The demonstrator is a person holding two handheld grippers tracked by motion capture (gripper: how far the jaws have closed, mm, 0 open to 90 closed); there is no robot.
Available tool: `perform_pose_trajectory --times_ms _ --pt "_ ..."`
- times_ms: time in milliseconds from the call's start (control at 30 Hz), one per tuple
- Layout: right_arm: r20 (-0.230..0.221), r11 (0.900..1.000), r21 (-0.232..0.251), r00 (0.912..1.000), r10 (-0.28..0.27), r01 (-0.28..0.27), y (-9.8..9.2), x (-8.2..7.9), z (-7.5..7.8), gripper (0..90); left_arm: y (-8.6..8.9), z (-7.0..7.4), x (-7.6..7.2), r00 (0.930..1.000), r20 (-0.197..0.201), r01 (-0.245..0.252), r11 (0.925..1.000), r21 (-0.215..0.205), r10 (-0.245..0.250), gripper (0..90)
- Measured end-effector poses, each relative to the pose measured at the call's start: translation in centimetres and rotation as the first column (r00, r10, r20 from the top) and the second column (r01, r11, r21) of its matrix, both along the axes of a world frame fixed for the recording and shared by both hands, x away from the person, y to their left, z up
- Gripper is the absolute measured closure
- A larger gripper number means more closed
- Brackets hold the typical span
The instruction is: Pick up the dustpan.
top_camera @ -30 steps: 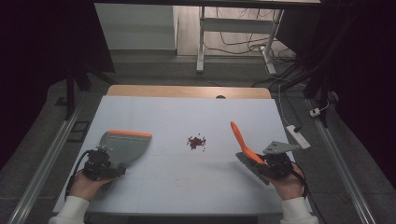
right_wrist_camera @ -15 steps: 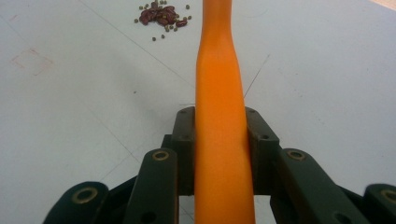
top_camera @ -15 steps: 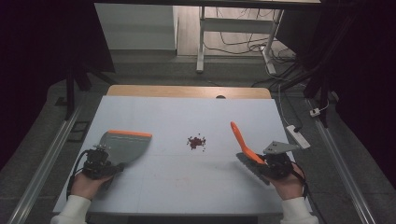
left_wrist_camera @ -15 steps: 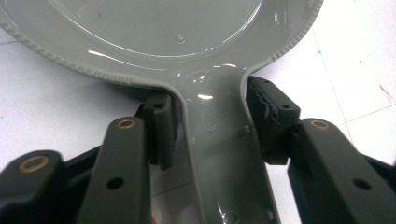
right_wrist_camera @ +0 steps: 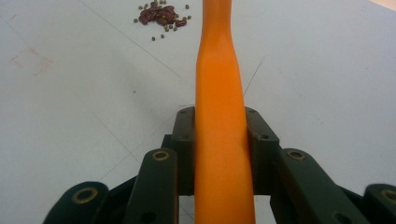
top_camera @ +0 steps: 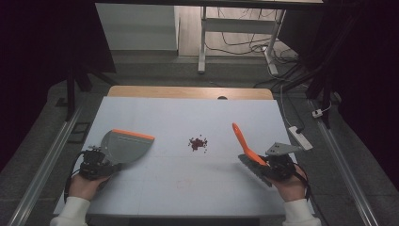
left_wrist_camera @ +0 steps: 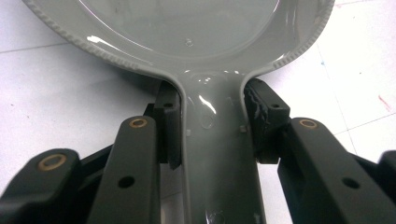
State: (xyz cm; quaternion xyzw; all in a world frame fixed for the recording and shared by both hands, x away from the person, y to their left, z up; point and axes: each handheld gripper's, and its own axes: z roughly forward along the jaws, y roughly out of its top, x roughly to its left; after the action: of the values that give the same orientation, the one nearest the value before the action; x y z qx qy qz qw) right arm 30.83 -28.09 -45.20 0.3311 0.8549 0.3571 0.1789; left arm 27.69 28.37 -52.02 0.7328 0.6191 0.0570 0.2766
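A grey dustpan with an orange front lip lies at the table's left. My left gripper is on its handle; its jaws have just been closing and now press the grey handle from both sides, left gripper shut. At the right, my right gripper is shut on an orange-handled brush, whose handle runs away between the jaws of the right gripper. A small heap of dark red beans lies mid-table, ahead of the brush, the same beans at top left.
The white table ends in a wooden strip at the far side. A white power strip lies at the right edge. Faint red pen marks sit on the surface. Desk legs and cables stand beyond.
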Motion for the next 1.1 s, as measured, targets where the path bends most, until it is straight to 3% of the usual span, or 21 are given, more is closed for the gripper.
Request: perform_pose_trajectory --times_ms 800,1100 --pt "0.010 1.000 0.002 0.9999 -0.006 0.006 -0.1 0.0 0.2 69.9 1.4 0.3 -0.4 0.9941 0.106 0.028 0.9983 -0.052 -0.023 62.1" --pt "0.016 1.000 0.005 0.9999 -0.004 0.004 -0.1 0.0 0.2 69.9 1.2 1.1 -0.1 0.9778 0.186 0.106 0.9933 -0.046 -0.096 62.1"
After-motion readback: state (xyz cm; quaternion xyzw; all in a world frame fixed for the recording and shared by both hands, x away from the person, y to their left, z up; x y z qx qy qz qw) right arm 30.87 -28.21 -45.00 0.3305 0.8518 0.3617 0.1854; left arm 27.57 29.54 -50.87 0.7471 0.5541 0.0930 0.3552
